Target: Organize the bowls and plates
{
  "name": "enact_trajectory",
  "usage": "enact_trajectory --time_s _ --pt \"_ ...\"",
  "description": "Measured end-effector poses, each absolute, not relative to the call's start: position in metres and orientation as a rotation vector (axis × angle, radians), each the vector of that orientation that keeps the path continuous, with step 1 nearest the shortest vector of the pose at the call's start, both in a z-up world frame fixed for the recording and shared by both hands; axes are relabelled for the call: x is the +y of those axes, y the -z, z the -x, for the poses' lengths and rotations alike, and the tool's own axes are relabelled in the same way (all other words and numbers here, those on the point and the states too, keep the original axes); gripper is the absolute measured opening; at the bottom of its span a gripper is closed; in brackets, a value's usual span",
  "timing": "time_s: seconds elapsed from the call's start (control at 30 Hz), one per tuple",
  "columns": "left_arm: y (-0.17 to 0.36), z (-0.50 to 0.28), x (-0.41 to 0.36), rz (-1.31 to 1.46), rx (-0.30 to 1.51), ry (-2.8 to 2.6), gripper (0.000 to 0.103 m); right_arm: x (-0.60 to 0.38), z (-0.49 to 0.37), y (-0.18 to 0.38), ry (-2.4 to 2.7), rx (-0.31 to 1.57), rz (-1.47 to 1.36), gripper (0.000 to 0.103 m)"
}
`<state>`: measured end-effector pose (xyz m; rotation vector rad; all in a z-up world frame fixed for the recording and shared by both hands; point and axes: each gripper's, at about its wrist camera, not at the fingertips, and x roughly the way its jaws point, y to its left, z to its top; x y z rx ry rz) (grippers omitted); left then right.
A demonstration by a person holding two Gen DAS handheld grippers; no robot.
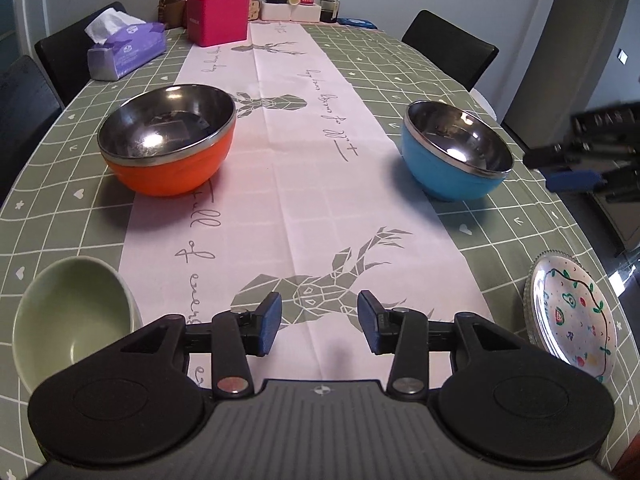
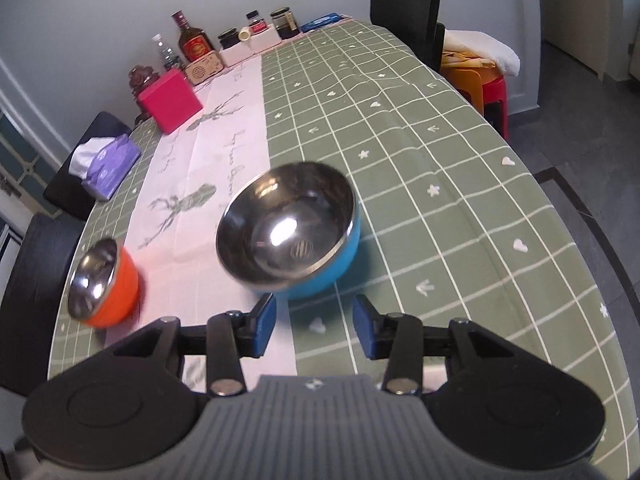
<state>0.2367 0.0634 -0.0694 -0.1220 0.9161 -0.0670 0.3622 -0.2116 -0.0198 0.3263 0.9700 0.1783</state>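
Bowls line a green checked table point(image 1: 420, 80): a pale green bowl point(image 1: 72, 316) nearest left, an orange bowl point(image 1: 168, 140), a blue bowl point(image 1: 456, 152), then painted plates point(image 1: 572, 316) at right. Left gripper point(image 1: 320, 322) and right gripper point(image 2: 314, 330) hang half-open, empty; tissue box point(image 1: 128, 48) and pink box point(image 1: 218, 18) stand behind.

Clothed table point(image 1: 400, 64) bearing bowls point(image 1: 168, 140), plate point(image 1: 572, 312).
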Motion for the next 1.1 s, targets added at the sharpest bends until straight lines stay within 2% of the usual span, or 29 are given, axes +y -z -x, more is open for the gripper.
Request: enact_trajectory --time_s 0.3,0.47,0.57,0.67,0.83,0.9,0.93,1.1 --pt "0.079 -0.241 0.061 0.098 0.936 0.055 0.049 -0.205 -0.412 0.049 -0.067 1.053 -0.348 0.042" --pt "0.075 -0.251 0.058 0.122 0.928 0.071 0.049 -0.204 -0.421 0.064 -0.065 1.093 -0.378 0.038" --pt "0.065 -0.266 0.05 0.114 0.894 0.086 0.049 -0.204 -0.423 0.065 -0.074 1.09 -0.383 0.033" --pt "0.055 -0.281 0.044 0.131 0.872 0.108 0.049 -0.205 -0.426 0.066 -0.077 1.092 -0.366 0.021" --pt "0.038 -0.301 0.035 0.166 0.821 0.136 0.049 -0.21 -0.426 0.066 -0.093 1.089 -0.363 0.016" --pt "0.033 -0.314 0.031 0.195 0.801 0.148 0.052 -0.21 -0.423 0.065 -0.105 1.091 -0.357 0.013" --pt "0.032 -0.321 0.03 0.208 0.804 0.153 0.056 -0.21 -0.422 0.065 -0.109 1.092 -0.356 0.011" --pt "0.044 -0.353 0.015 0.238 0.887 0.161 0.061 -0.208 -0.413 0.063 -0.143 1.108 -0.355 0.006"
